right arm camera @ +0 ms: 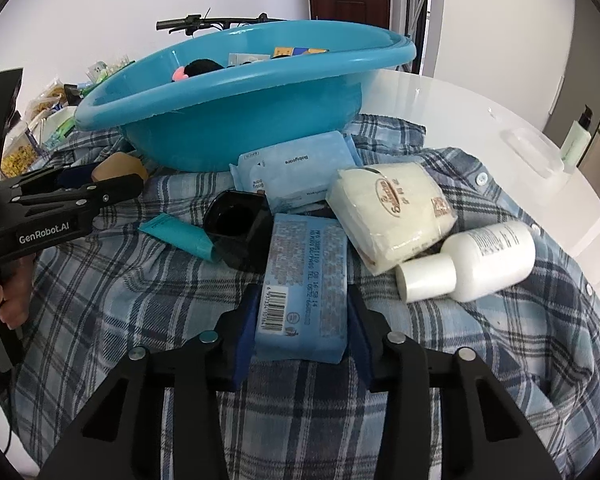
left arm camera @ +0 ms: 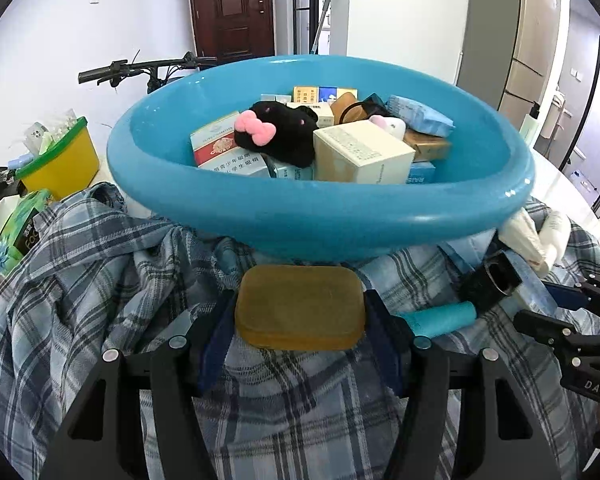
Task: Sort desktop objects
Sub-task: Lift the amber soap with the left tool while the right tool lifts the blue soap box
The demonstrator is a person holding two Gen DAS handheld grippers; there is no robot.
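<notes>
Before the basin [left arm camera: 320,216], the left gripper [left arm camera: 300,308] clamped soap [left arm camera: 300,306]; the right gripper [right arm camera: 302,312] pinched a blue packet [right arm camera: 304,280] on the shirt [right arm camera: 140,300].

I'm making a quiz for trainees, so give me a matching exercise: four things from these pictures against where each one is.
Things:
1. soap
2. blue pack
3. plush toy
4. white bottle

Places:
A. lying loose on the plaid shirt
B. in the left gripper
C. inside the basin
D. in the right gripper

Pairs: 1-B, 2-D, 3-C, 4-A
</notes>
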